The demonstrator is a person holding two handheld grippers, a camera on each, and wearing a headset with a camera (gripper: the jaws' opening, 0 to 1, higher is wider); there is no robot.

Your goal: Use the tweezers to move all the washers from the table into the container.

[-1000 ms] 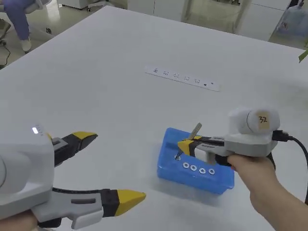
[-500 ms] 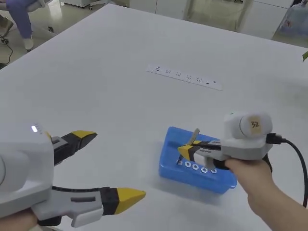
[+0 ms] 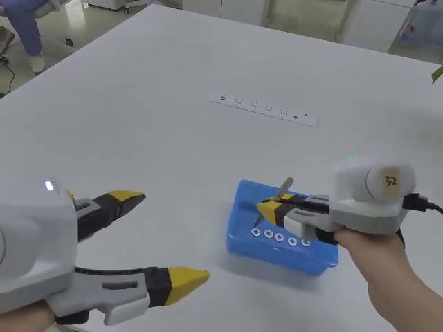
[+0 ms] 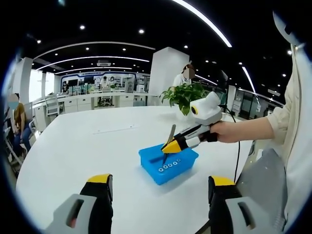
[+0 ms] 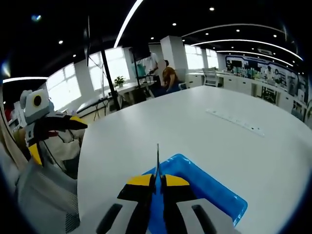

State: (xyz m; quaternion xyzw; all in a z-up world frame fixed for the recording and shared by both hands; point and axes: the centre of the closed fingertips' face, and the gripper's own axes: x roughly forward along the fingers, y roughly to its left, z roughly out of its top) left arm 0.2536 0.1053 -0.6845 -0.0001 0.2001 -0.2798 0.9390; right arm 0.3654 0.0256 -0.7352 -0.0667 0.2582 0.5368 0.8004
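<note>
right hand-held gripper is clamped on the tweezers, slanting tips down-left into the blue container on the worktop, by the washers. left hand-held gripper wide open, empty.

The left gripper has a pale grey shell, black jaw arms and pointed yellow tips, with a small white light glowing on its near-left housing. The right gripper is built alike: grey-white shell, black jaws, yellow tips. A black cable leaves its right end. The person wears a cream long sleeve.
</note>
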